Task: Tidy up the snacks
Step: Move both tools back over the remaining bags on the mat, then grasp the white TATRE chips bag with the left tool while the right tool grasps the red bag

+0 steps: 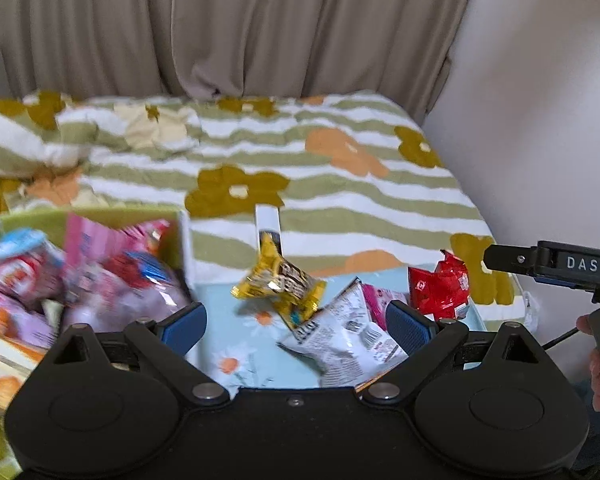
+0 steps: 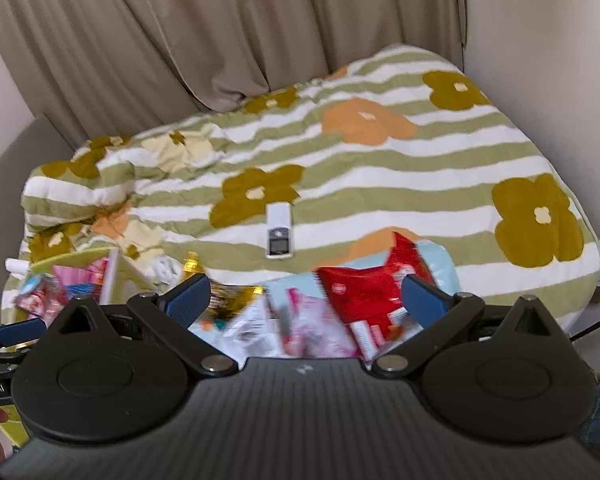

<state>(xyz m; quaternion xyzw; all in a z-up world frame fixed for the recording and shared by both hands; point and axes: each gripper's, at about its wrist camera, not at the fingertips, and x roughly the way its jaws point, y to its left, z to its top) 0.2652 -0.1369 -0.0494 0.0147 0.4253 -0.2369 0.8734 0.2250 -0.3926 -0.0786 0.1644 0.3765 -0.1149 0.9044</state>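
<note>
Loose snack packets lie on a light blue daisy-print cloth (image 1: 236, 320) on the bed: a yellow packet (image 1: 280, 282), a white printed packet (image 1: 344, 336), a pink packet (image 1: 380, 300) and a red packet (image 1: 440, 286). A green box (image 1: 100, 216) at the left holds several pink and red snack bags (image 1: 112, 276). My left gripper (image 1: 296, 322) is open and empty above the cloth. My right gripper (image 2: 306, 296) is open and empty over the red packet (image 2: 364, 296) and the pink packet (image 2: 316, 320); its body shows at the right edge of the left wrist view (image 1: 556, 266).
A white remote control (image 2: 279, 230) lies on the green-striped flowered bedspread (image 2: 380, 168) behind the snacks. Beige curtains (image 1: 240, 24) hang behind the bed, and a white wall (image 1: 540, 100) runs along its right side. The bed's right edge drops off near the red packet.
</note>
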